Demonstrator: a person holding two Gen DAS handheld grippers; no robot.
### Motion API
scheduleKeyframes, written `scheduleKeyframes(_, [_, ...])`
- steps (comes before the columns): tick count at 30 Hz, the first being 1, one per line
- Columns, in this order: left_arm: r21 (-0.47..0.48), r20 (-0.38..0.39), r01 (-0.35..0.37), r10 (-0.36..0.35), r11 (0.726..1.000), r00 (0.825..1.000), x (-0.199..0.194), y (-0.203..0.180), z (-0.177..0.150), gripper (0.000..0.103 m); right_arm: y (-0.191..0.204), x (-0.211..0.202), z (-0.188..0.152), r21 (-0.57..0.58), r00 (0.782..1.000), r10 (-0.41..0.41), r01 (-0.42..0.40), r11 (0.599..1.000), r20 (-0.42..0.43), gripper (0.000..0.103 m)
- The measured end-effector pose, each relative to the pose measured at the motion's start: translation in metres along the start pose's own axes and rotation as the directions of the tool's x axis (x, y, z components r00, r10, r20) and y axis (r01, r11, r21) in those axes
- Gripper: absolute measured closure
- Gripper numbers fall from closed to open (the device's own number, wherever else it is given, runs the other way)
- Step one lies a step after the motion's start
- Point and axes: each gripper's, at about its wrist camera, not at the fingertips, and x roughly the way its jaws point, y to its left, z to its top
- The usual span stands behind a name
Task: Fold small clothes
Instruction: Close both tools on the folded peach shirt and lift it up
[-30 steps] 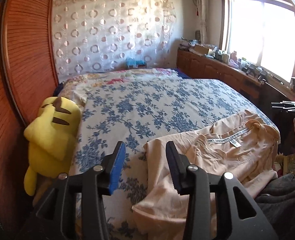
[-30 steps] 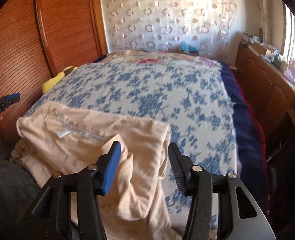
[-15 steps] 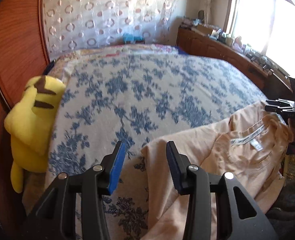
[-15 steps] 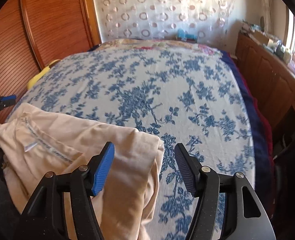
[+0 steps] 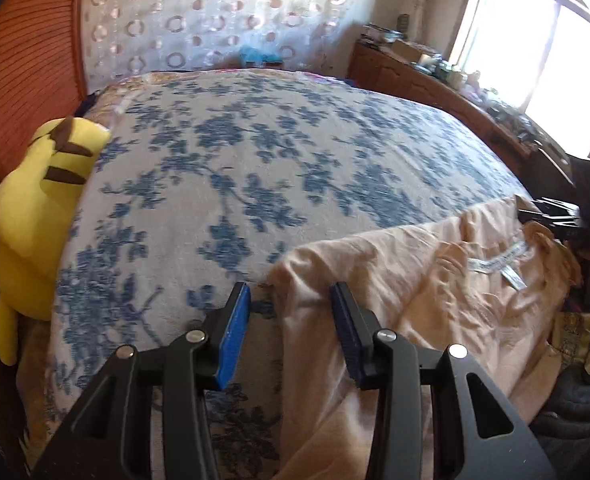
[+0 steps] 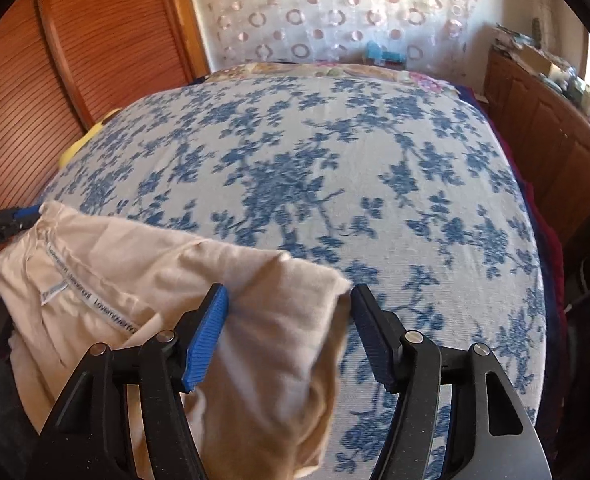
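Observation:
A pale peach garment [image 5: 415, 280] lies crumpled at the near edge of the bed, its neck label [image 5: 499, 260] facing up. My left gripper [image 5: 289, 312] straddles the garment's left corner. Its jaws are closing, with cloth between them, and the pads are not pressing on it. In the right wrist view the same garment [image 6: 135, 264] has its right corner between the wide jaws of my right gripper [image 6: 289, 320], unpinched. Each gripper shows small in the other's view: the right gripper [image 5: 563, 224] and the left gripper [image 6: 7, 222] sit at the garment's far ends.
The blue floral bedspread [image 5: 255, 160] stretches away beyond the garment. A yellow plush toy [image 5: 35, 208] leans against the wooden slatted wardrobe [image 6: 55, 80] on the left. A cluttered wooden cabinet [image 6: 555, 120] runs along the right under a bright window [image 5: 535, 60].
Both grippers have come down and forward onto the garment's two front corners. The right jaws stand wider than a second ago; the left jaws have narrowed slightly.

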Motion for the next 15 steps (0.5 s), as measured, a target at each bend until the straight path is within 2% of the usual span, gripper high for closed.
scheduleKeyframes(1, [0.009,-0.004,0.023,-0.023,1.0,1.0,0.0,-0.002,-0.001,0.079,0.004,0.0,0.0,-0.016,1.0,-0.004,0.004,1.0,-0.002,0.045])
scheduleKeyframes(2, [0.015,-0.006,0.038,-0.038,0.999,0.999,0.0,-0.004,-0.002,0.085,0.008,0.0,-0.001,-0.031,1.0,-0.011,0.011,0.999,-0.002,0.053])
scheduleKeyframes(3, [0.022,-0.003,0.039,-0.039,0.999,0.999,-0.001,-0.006,-0.001,0.09,0.01,0.0,-0.001,-0.041,1.0,-0.009,0.008,0.999,-0.005,0.069])
scheduleKeyframes(4, [0.029,0.003,0.043,-0.044,0.999,0.999,-0.003,-0.009,-0.001,0.097,0.012,-0.001,-0.001,-0.048,1.0,0.025,-0.025,0.999,-0.011,0.079])
scheduleKeyframes(5, [0.033,0.015,0.043,-0.044,0.998,0.999,-0.007,-0.012,-0.001,0.1,0.014,-0.001,-0.002,-0.05,0.999,0.047,-0.048,0.998,-0.017,0.091])
scheduleKeyframes(8, [0.035,0.063,0.069,-0.071,0.997,0.996,-0.024,-0.019,0.002,0.101,0.025,-0.009,-0.005,-0.087,0.998,0.059,-0.059,0.994,0.0,0.094])
scheduleKeyframes(11, [0.048,0.129,0.082,-0.087,0.995,0.988,-0.05,-0.028,0.008,0.101,0.032,-0.036,-0.006,-0.095,0.996,0.064,-0.057,0.994,0.07,0.095])
scheduleKeyframes(15, [0.055,0.25,0.074,-0.085,0.996,0.964,-0.093,-0.039,0.019,0.101,0.036,-0.085,0.004,-0.093,0.982,0.062,-0.046,0.995,0.179,0.095])
